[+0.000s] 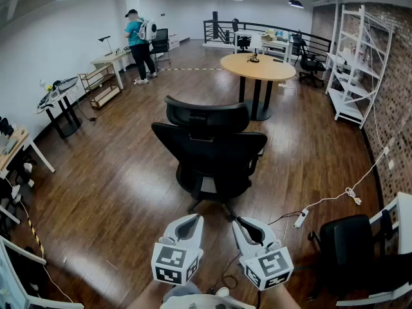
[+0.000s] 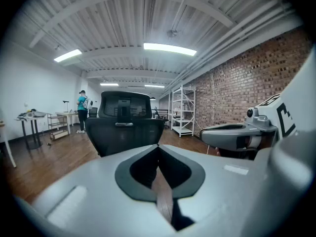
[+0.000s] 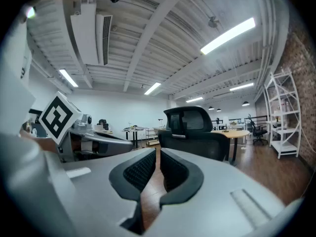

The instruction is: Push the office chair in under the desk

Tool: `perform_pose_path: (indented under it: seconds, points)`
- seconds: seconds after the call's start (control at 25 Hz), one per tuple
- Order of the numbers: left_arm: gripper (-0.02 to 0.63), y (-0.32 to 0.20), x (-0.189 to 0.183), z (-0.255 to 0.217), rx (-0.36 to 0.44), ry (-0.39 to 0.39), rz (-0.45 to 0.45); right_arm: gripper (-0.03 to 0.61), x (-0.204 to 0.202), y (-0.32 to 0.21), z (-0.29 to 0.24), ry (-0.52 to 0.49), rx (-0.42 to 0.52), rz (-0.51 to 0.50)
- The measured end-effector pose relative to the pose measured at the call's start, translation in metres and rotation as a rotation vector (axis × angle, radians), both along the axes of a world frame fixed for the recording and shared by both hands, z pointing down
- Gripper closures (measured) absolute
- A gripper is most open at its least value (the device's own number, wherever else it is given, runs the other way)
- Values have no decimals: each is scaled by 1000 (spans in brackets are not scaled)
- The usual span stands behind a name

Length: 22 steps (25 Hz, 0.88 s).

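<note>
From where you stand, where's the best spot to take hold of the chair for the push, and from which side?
The backrest's top edge, below the headrest, from the near side: the chair stands upright with its back to us, seat toward the round table. The left hand-held gripper and right hand-held gripper are shut, so probably open them first.

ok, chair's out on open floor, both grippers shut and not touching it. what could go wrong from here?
1. The left gripper and right gripper are shut, giving narrow tips. Against the curved back of the office chair they may slip off, or swivel the seat rather than roll it.
2. A power strip and its white cable lie on the floor to the right of the chair's base. Drifting that way could snag a caster.
</note>
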State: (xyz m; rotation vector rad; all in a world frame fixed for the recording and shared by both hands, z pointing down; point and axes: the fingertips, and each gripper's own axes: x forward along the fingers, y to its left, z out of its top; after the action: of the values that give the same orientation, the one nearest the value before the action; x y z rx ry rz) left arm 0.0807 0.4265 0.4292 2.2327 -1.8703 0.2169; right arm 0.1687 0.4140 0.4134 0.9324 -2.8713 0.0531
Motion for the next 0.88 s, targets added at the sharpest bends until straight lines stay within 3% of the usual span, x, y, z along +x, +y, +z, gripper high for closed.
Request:
perform_pose_path:
  seconds: [0.44,0.88]
  points:
    - [595,-44,-40,-16,65,-62,-80,536,4,-59,-7,69,91,5]
    - [594,-123,-77,-17,87,-29,-48,534,-37,-131,-12,80,122,15]
